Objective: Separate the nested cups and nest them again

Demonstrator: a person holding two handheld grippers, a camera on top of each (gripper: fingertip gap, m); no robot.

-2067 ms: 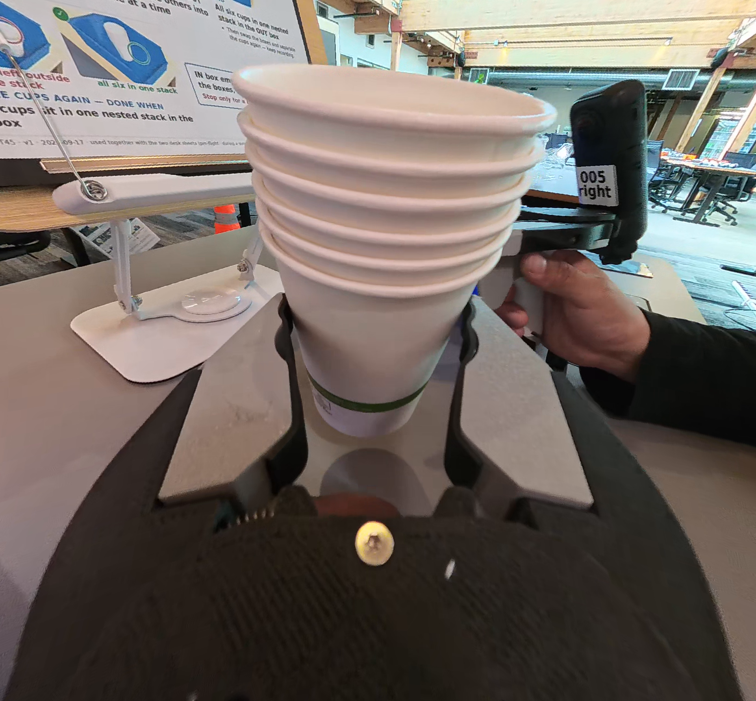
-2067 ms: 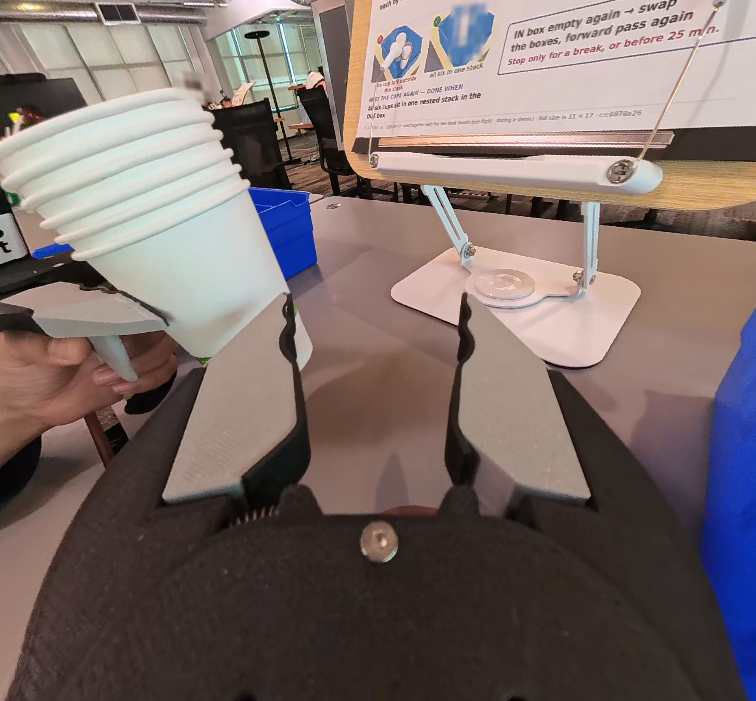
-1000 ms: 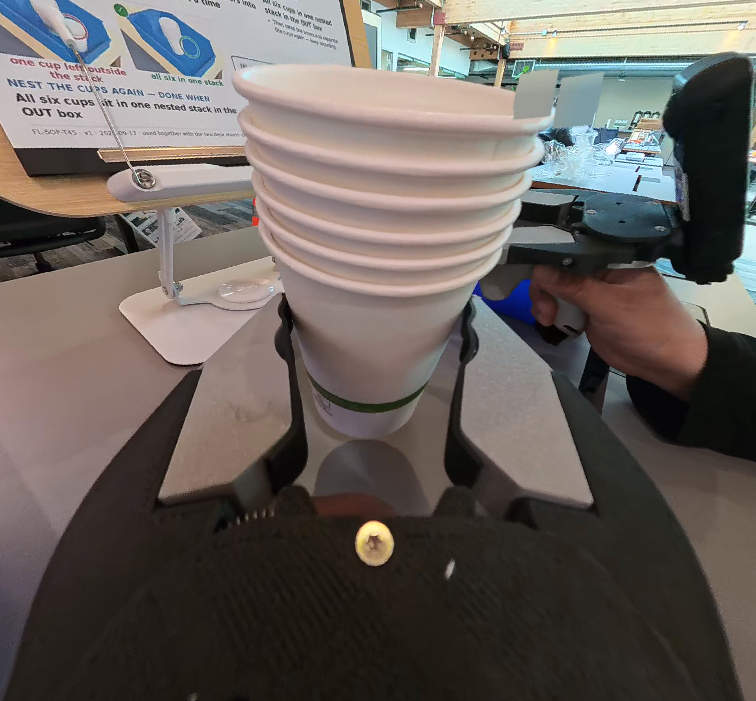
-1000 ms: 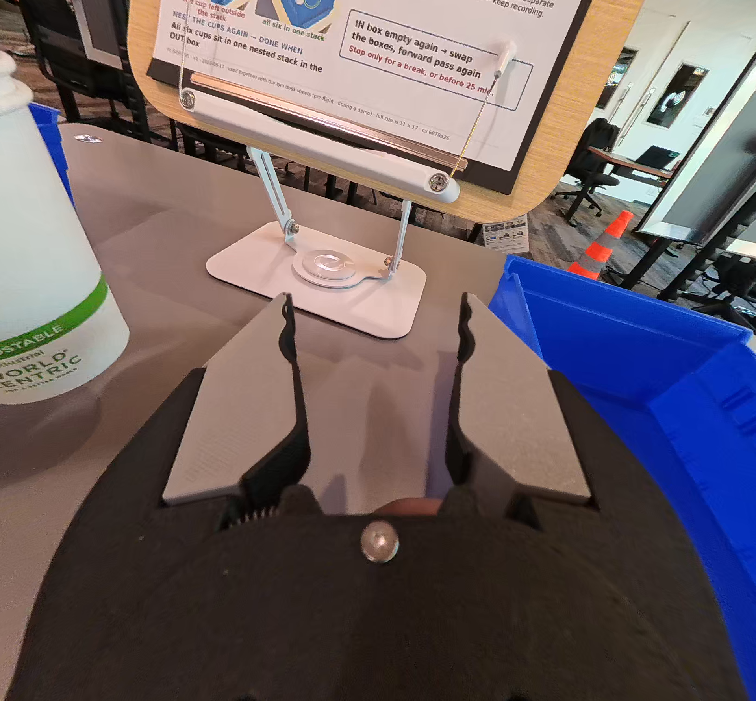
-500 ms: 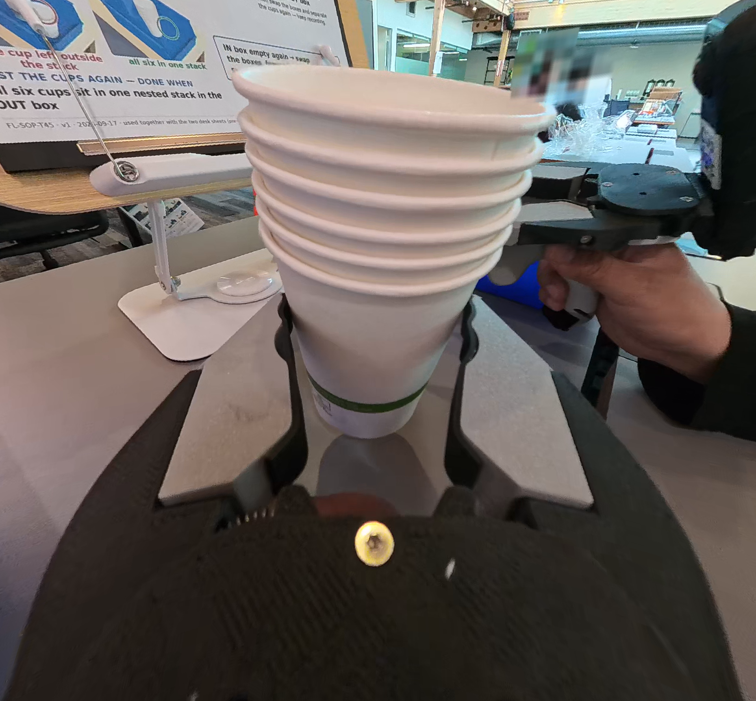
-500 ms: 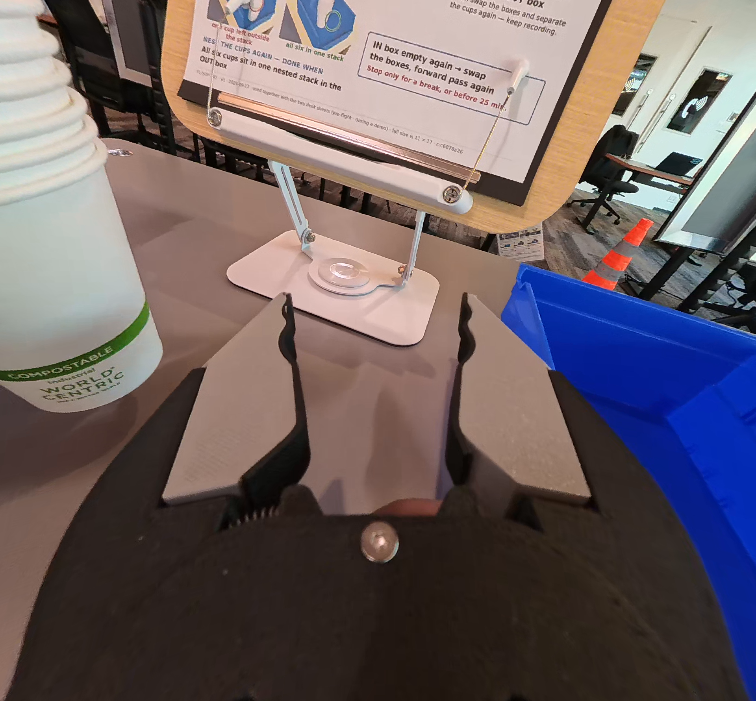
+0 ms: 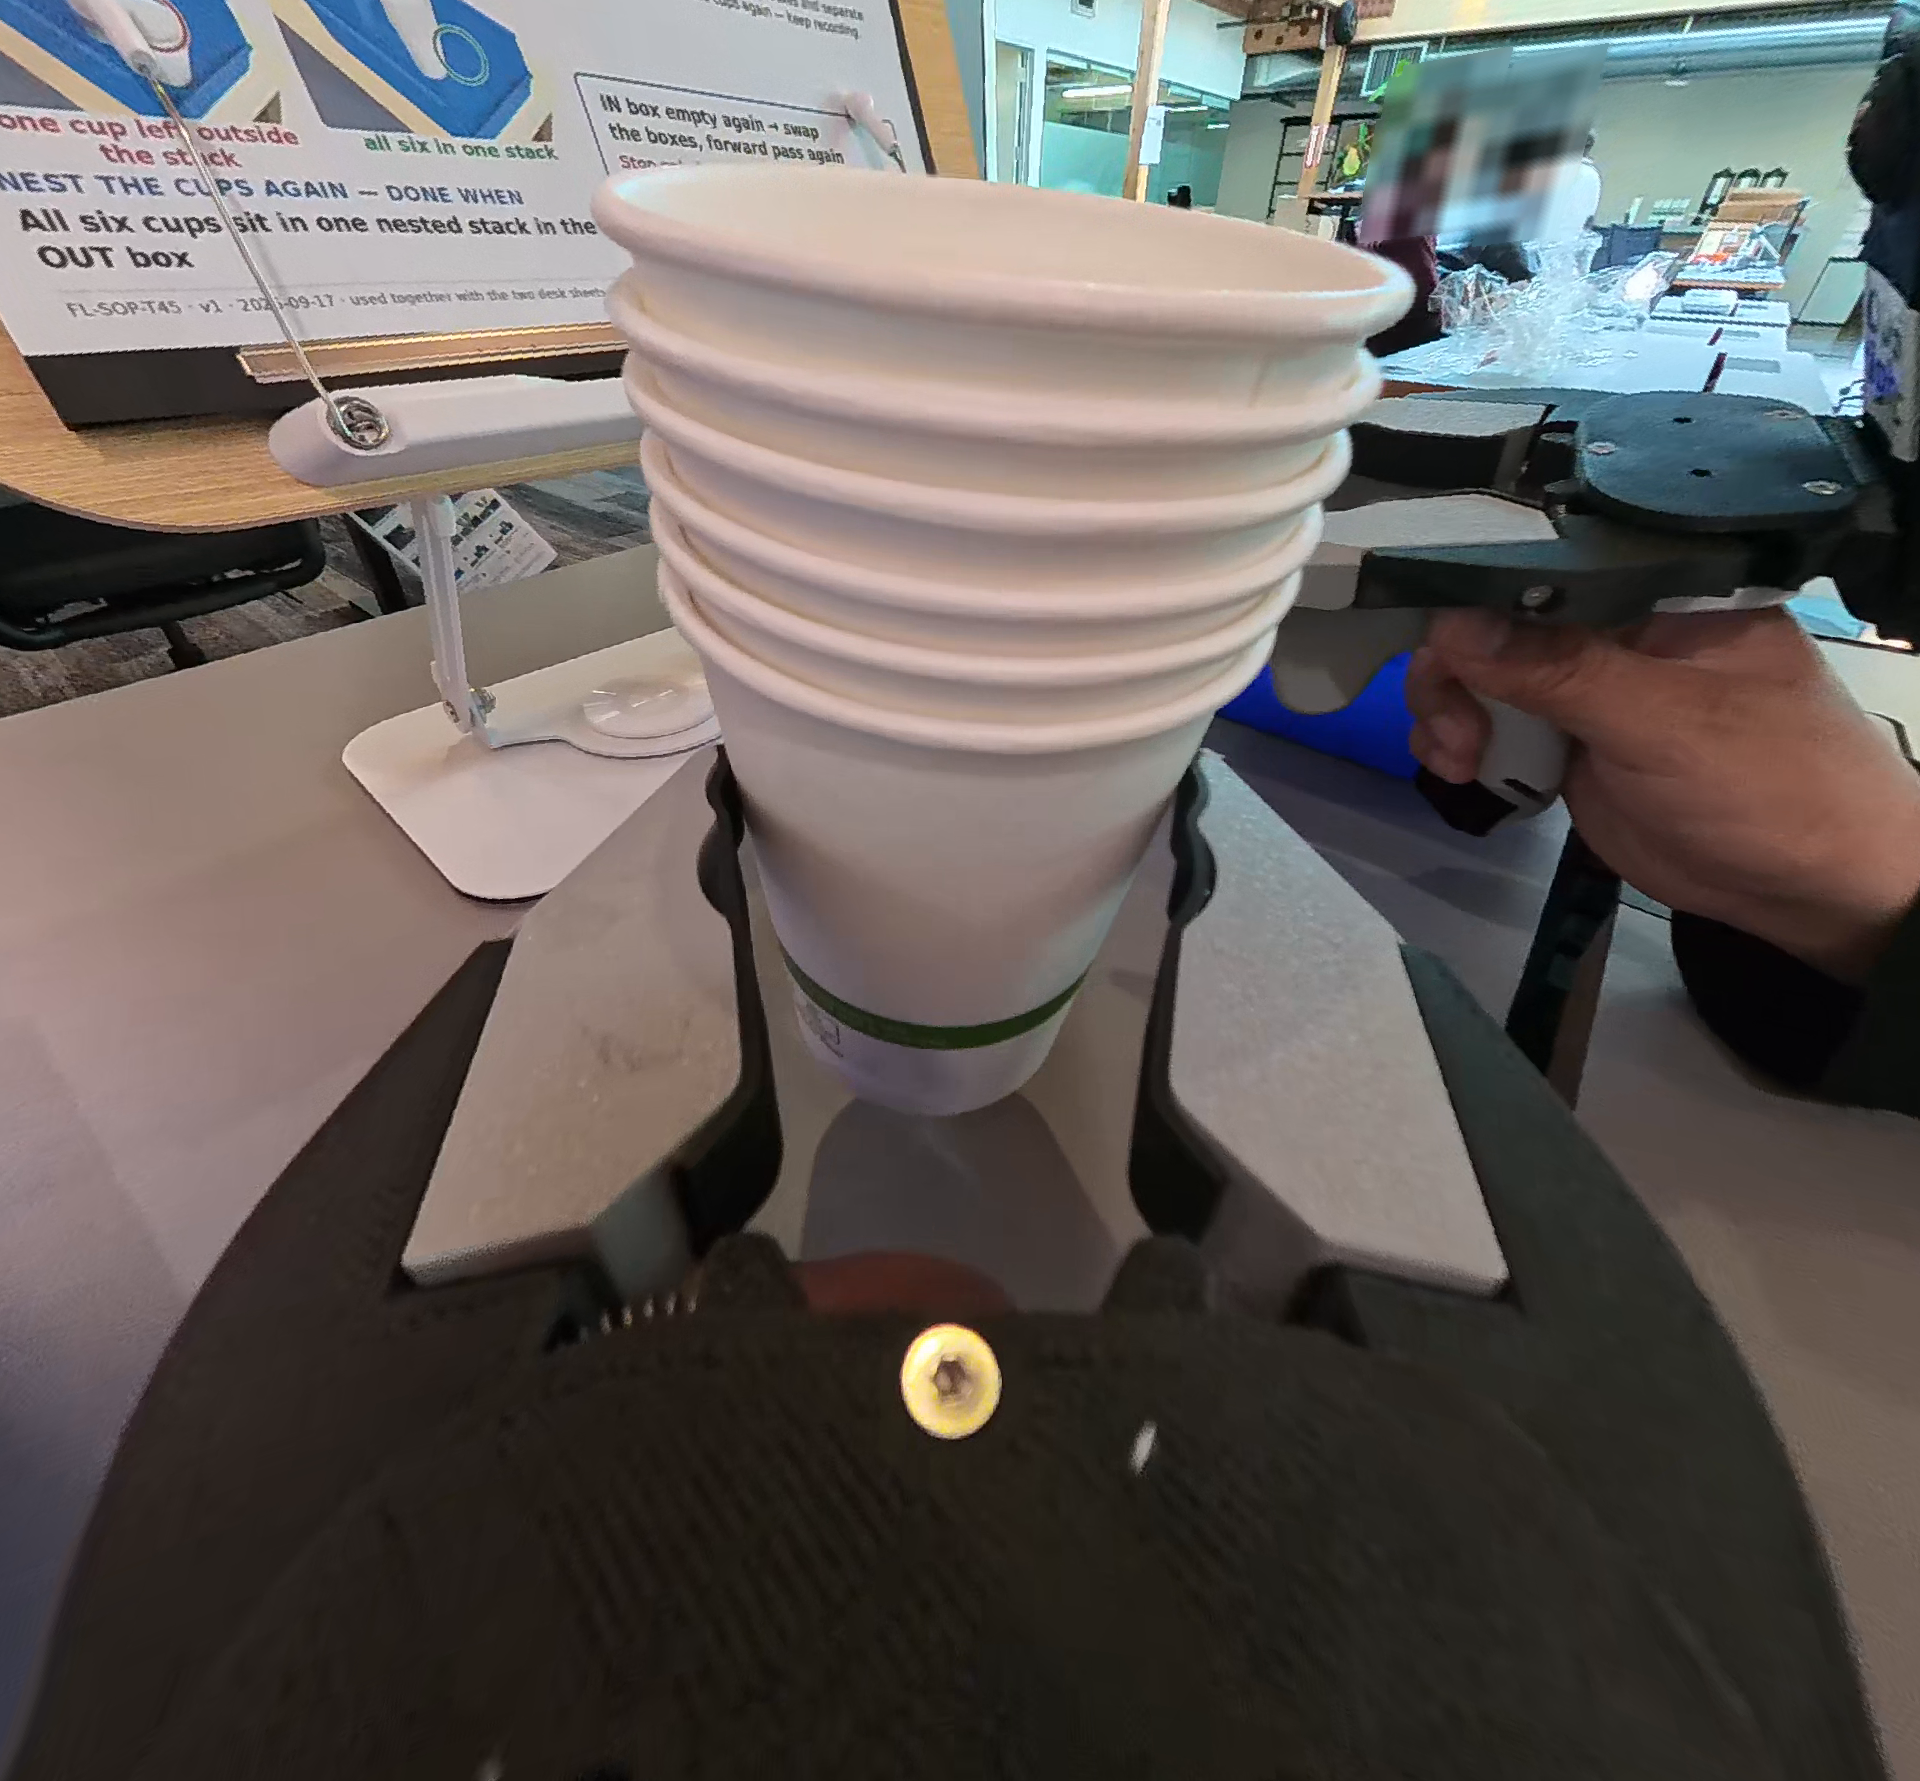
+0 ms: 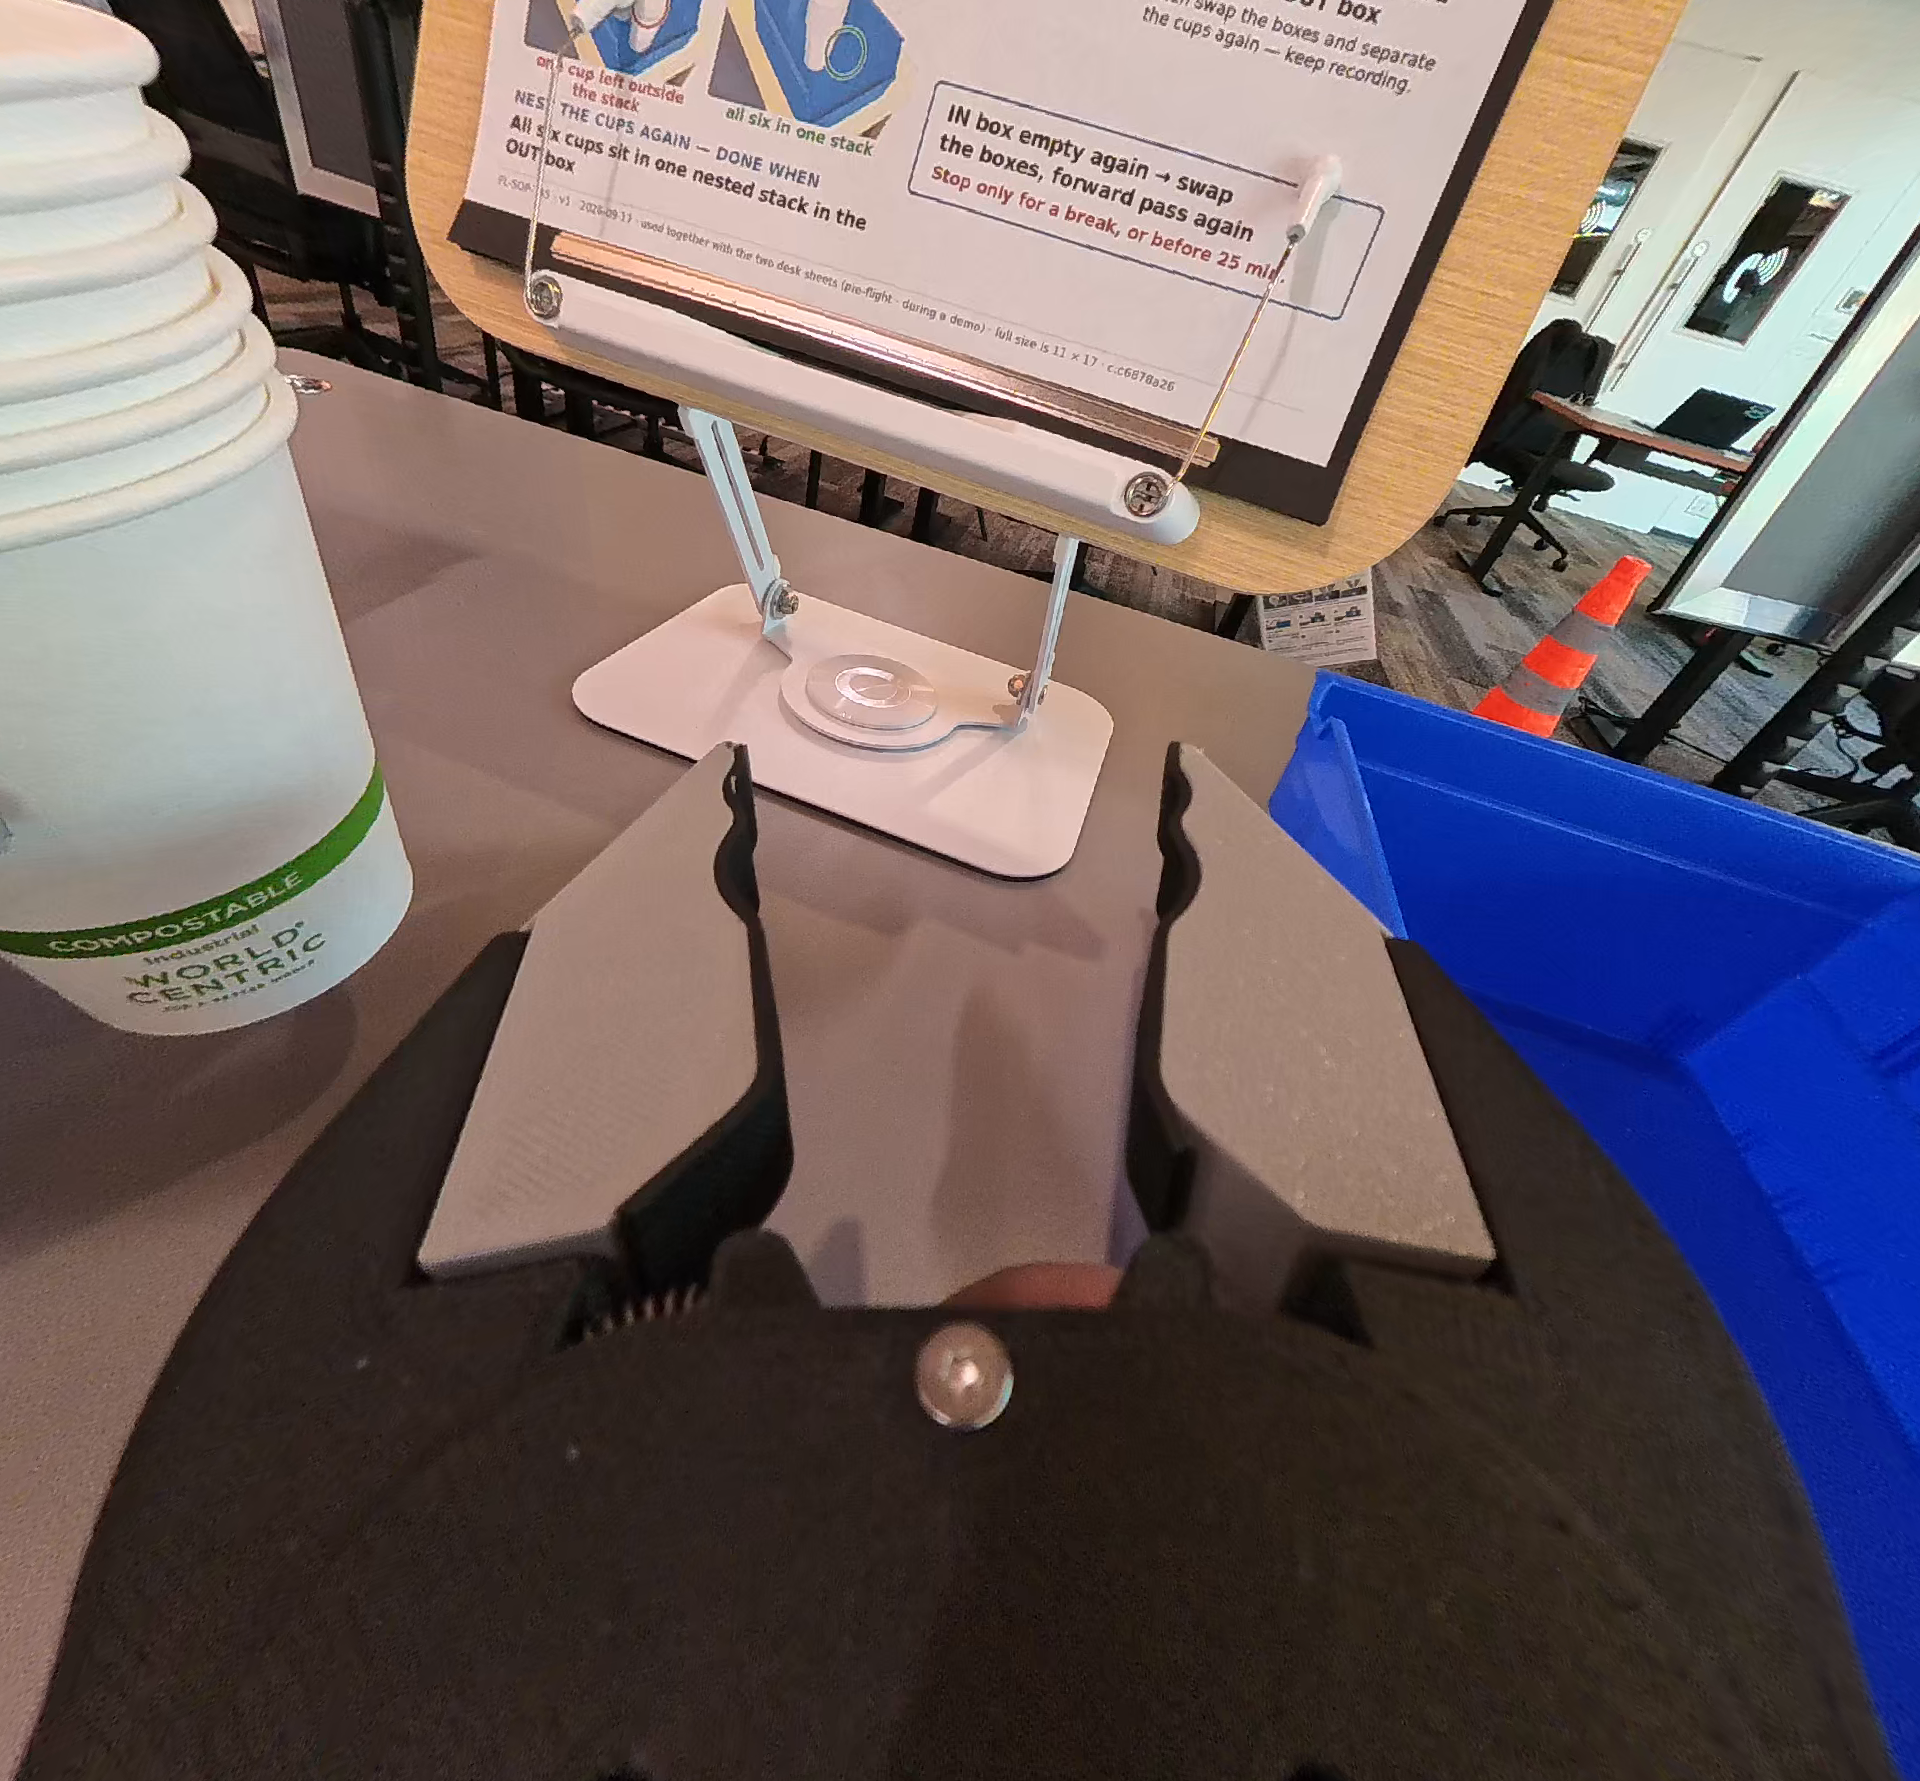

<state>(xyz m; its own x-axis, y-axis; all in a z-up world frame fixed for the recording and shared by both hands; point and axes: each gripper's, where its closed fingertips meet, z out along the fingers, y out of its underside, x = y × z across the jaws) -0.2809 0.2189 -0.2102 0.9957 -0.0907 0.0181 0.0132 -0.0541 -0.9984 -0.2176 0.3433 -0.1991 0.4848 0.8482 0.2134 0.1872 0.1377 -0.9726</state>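
A nested stack of several white paper cups [image 7: 966, 692] with a green band near the base stands upright between my left gripper's fingers. My left gripper [image 7: 956, 806] is shut on the bottom cup's wall. The stack also shows at the left edge of the right wrist view [image 8: 156, 588], held just above the grey table [image 8: 499, 526]. My right gripper [image 8: 951, 775] is open and empty, to the right of the stack. In the left wrist view it [image 7: 1351, 505] comes in from the right at rim height, in a person's hand [image 7: 1662, 765], its fingertips hidden behind the stack.
A white stand [image 8: 862, 723] holds a wooden board with an instruction sheet [image 8: 935, 121] at the back of the table. A blue bin [image 8: 1621, 952] sits to the right of my right gripper. An orange cone [image 8: 1569, 651] stands on the floor beyond.
My right gripper has swung from low beside the stack up to rim height and closer to the cups. My left gripper keeps its hold on the stack.
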